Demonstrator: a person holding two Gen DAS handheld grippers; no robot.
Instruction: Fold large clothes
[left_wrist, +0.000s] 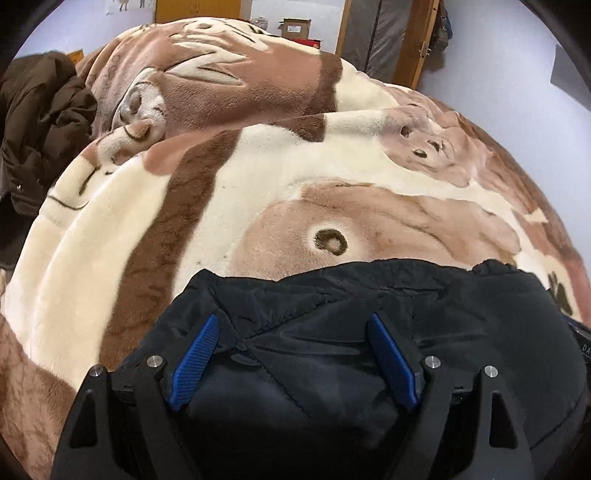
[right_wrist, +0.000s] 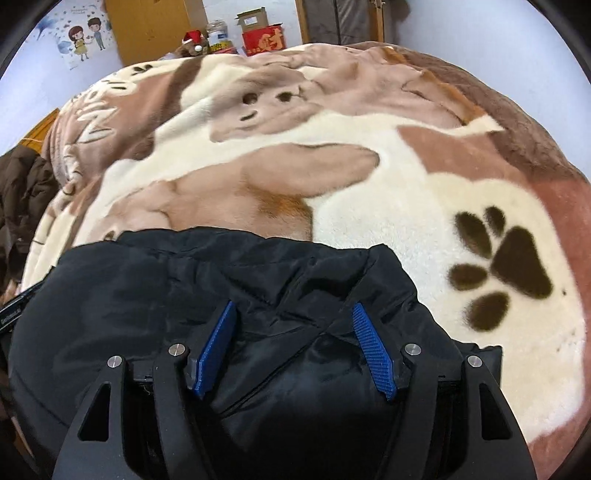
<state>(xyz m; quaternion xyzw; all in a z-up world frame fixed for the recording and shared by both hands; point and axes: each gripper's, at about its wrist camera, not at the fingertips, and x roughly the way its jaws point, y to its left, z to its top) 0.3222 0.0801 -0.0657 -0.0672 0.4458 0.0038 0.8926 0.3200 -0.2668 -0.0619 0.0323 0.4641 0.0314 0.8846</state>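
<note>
With both sets of jaws apart over the black jacket (left_wrist: 369, 332) bunched at the near edge of the blanket-covered bed (right_wrist: 369, 177), I judge gripping its corners comes next.

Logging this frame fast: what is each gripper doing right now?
Left gripper: open, jaws spread over the black jacket, gripping nothing.
Right gripper: open, also over the jacket, gripping nothing.
</note>
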